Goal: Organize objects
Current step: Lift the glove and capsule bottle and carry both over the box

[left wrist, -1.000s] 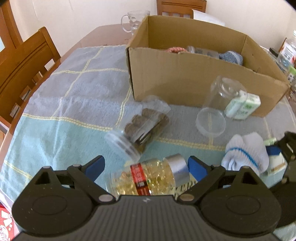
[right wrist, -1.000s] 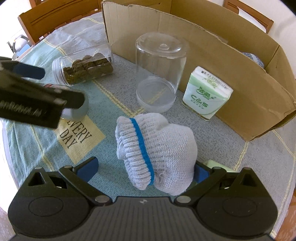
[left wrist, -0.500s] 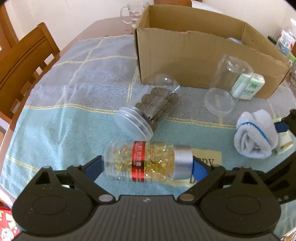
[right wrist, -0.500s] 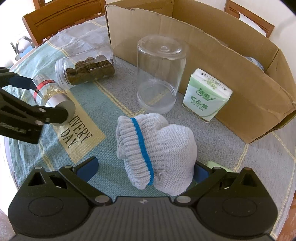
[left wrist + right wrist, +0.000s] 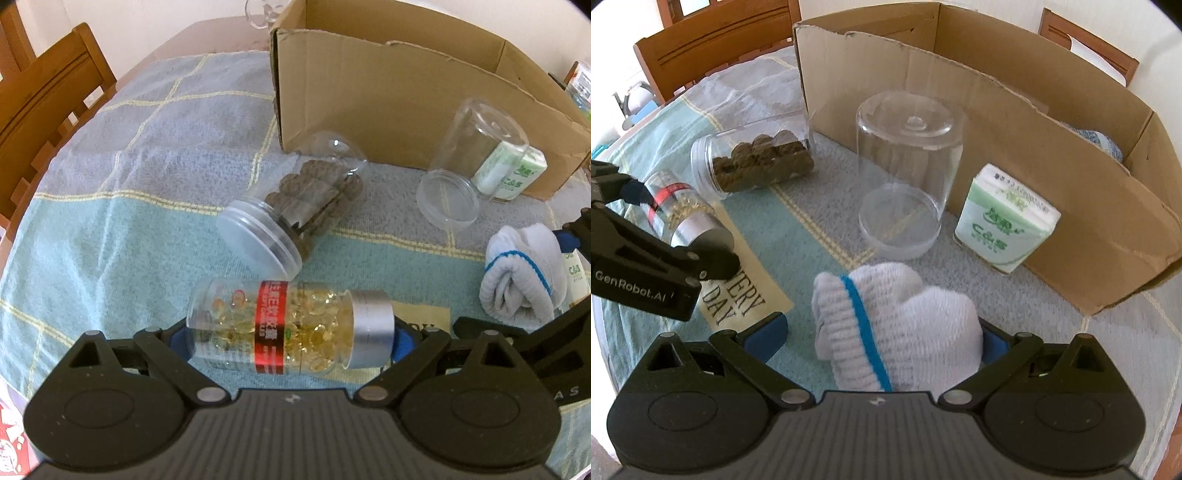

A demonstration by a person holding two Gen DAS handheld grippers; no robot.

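A blue-and-grey checked tablecloth (image 5: 122, 206) covered the dining table, wooden chairs around it, with an open cardboard box (image 5: 388, 103) standing at the far side. The left gripper (image 5: 288, 334) was clenched end to end on a capsule bottle (image 5: 280, 326), one pad at its base and one at the silver cap, and carried it just clear of the cloth. The right gripper (image 5: 882, 338) sat spread around a rolled white sock (image 5: 897, 328) lying on the cloth; only the right pad seemed to touch it.

The bottle's smooth round ends looked likely to pivot or slip between the pads on the way to the box. The lying cookie jar (image 5: 295, 214), just beyond the bottle, could roll if clipped. The sock might squash and slide out if the pinch came too near one edge.

The empty upturned clear jar (image 5: 905, 177) blurred the tissue pack (image 5: 1006, 218) in the left view. The box's contents were mostly hidden behind its wall.
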